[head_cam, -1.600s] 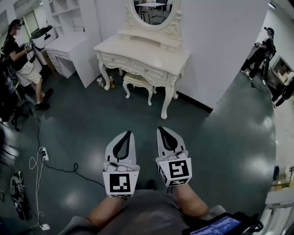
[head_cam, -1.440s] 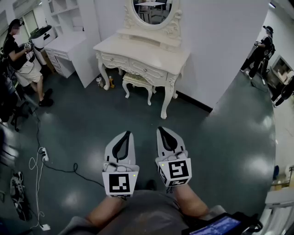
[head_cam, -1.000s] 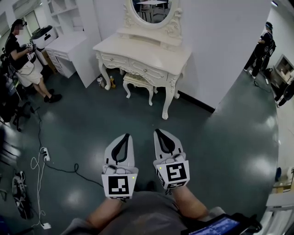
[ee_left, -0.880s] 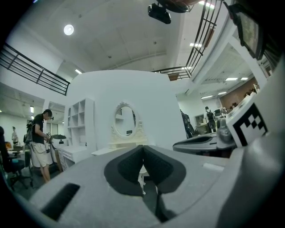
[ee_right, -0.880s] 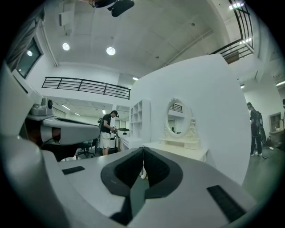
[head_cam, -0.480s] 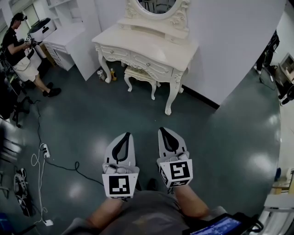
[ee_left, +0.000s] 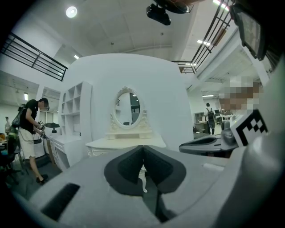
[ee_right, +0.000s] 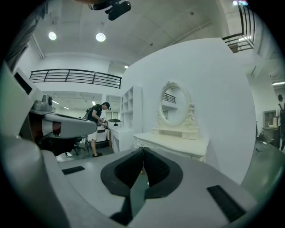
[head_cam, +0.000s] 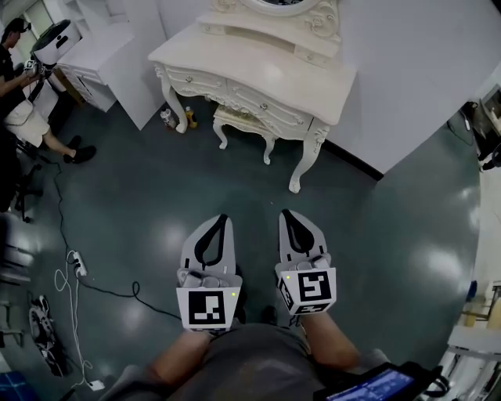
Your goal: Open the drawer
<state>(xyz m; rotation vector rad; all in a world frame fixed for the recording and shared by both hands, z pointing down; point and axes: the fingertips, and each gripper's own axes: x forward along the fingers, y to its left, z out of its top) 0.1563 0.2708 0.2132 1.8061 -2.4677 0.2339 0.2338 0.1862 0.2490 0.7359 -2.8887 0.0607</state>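
- Head view: the dressing table [head_cam: 258, 74] is framed closer than half a second ago, with its mirror [head_cam: 283, 5] now cropped by the top edge. The drawer [head_cam: 268, 102] is seen shut in the table's front. The left gripper [head_cam: 221, 219] and right gripper [head_cam: 285, 213] are held side by side over the floor [head_cam: 156, 204], well short of the table.
- Left gripper view: the jaws are closed tip to tip and nothing is gripped.
- Right gripper view: the jaws are closed and empty, with the table ahead.

The floor [head_cam: 156, 204] is glossy dark green. The desk [head_cam: 258, 74] looks like smooth cream-painted wood. The left claw [head_cam: 221, 219] and right claw [head_cam: 286, 213] are matt grey plastic.
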